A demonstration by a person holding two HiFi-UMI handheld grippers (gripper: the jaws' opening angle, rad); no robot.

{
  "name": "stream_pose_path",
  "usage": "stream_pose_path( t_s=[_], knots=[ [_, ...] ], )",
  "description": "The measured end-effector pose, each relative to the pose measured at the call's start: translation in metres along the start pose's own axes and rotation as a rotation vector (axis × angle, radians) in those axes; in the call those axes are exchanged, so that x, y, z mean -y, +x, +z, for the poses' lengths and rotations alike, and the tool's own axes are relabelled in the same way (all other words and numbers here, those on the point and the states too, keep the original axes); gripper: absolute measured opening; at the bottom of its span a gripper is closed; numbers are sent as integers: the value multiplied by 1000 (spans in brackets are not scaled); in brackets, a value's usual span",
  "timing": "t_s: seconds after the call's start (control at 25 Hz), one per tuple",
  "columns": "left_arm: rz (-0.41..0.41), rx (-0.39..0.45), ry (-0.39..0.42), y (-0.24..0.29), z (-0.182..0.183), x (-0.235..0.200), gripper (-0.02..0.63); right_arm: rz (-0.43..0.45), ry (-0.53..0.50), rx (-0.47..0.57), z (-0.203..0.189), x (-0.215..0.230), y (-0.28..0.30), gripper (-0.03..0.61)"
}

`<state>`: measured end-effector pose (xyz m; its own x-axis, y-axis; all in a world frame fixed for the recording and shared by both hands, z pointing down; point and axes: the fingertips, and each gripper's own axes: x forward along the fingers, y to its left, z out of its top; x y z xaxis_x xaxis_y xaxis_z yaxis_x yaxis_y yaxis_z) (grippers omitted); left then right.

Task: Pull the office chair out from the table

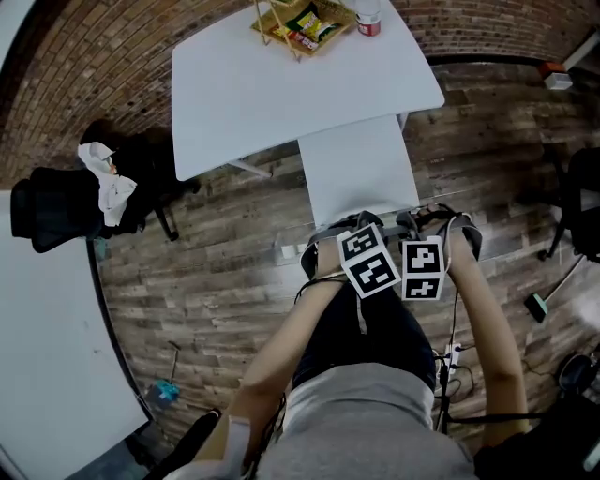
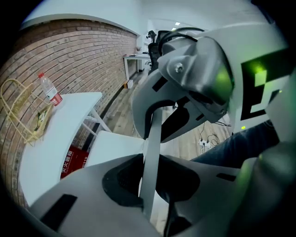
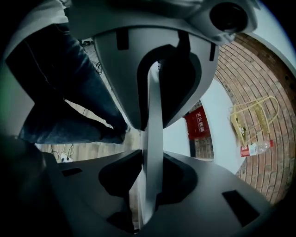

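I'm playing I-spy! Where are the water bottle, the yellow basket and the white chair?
water bottle [image 1: 368, 24], head view, on its red label.
yellow basket [image 1: 277, 39], head view, on its near rim.
white chair [image 1: 361, 173], head view, on its flat white panel.

Soft, even light fills the head view: the white table is bright without glare, and shadows are faint. The wide lenses bow the brick wall at the edges and blacken the corners. A green glow tints the left gripper view's upper right. The right gripper view is dim, darkest at left; the chair back close to its lens is blurred.
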<state>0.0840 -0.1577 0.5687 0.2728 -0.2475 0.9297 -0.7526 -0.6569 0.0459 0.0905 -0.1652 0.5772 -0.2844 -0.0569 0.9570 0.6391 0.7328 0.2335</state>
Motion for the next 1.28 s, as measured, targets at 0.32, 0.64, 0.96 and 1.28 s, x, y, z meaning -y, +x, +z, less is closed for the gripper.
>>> stream_pose_path(
  t_s=[0.32,0.64,0.96,1.28],
  knots=[
    [-22,-1,19,-3,-7,17,97,30,20,19,7,-18,-5,92],
    [-49,1,48,-7,-21,55,97,27,77,8,19,-55,-13,89],
    [-78,4,122,-16,-46,101,97,23,160,-4,42,-104,-22,89],
    [-122,4,223,-28,-77,145,97,14,257,-19,71,-150,-30,87]
  ],
)
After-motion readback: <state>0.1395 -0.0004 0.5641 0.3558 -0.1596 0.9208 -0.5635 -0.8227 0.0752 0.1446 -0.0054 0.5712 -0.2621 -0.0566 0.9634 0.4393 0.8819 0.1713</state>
